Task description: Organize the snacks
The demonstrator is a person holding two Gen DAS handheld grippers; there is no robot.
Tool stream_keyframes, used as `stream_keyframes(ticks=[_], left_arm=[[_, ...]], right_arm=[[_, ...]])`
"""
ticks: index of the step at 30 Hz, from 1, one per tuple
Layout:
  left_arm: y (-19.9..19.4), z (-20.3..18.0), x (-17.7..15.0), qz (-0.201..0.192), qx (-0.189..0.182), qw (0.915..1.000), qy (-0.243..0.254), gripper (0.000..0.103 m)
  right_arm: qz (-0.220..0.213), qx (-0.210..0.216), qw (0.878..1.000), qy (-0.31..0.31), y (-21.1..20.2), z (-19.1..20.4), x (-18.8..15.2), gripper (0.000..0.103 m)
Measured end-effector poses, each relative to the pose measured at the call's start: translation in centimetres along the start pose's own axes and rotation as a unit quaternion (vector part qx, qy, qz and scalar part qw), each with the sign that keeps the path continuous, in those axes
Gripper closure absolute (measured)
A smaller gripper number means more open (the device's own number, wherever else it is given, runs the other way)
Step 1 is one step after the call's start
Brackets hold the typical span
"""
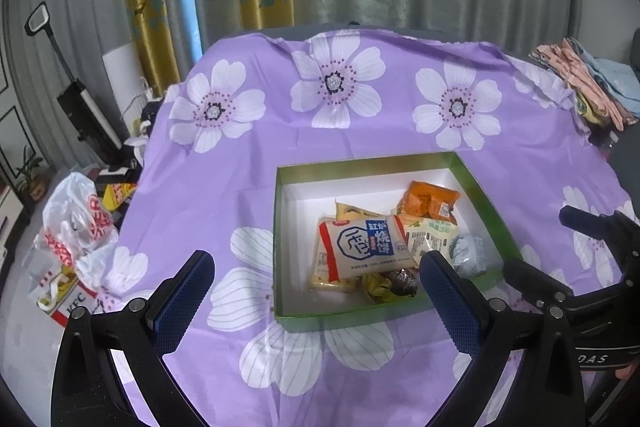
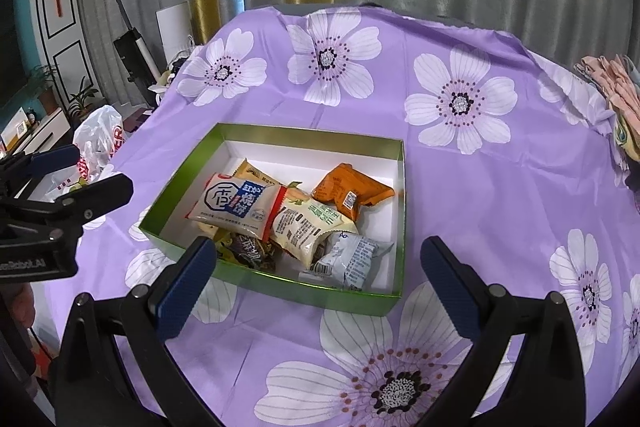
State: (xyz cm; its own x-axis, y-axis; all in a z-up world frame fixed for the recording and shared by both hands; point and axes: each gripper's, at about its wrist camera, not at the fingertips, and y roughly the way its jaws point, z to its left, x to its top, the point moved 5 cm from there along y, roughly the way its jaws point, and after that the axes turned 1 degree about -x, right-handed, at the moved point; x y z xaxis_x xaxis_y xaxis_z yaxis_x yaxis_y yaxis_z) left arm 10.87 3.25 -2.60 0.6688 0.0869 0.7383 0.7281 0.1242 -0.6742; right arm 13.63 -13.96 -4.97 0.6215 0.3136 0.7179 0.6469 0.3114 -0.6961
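Green box [image 2: 352,297], white-lined, sits on purple flowered cloth [image 2: 480,195]; centre-left of right wrist frame, centre-right of left wrist frame. All snacks visible are inside it, heaped toward near right half: white-and-blue biscuit packet [image 2: 236,205] on top, orange packet [image 2: 350,193] behind it toward far right wall, pale green-print packet [image 2: 310,227] in middle, grey-blue packet [image 2: 352,259] near front wall, dark wrapped sweets [image 2: 248,253] at front. Far left of box floor bare.

Left gripper [image 1: 316,291]: jaws spread wide, nothing held, poised near box front. Right gripper [image 2: 314,281]: same, wide and empty, over front wall.

No loose snacks seen on cloth. Judgement: sorting nearly done, or tidying pile remains. To do well: take top packet first, pinch by sealed edge, shift toward bare left floor, avoid nudging thin box wall.
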Motion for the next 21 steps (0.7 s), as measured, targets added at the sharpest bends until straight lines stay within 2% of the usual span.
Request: stream_keyframes(ticks=[21], left_arm=[[-1.9, -1.0, 1.2, -0.018, 0.009, 0.9996, 0.020, 0.001]], right_arm=[[-0.019, 0.006, 1.000, -0.020, -3.3, 1.0, 1.4, 0.000]])
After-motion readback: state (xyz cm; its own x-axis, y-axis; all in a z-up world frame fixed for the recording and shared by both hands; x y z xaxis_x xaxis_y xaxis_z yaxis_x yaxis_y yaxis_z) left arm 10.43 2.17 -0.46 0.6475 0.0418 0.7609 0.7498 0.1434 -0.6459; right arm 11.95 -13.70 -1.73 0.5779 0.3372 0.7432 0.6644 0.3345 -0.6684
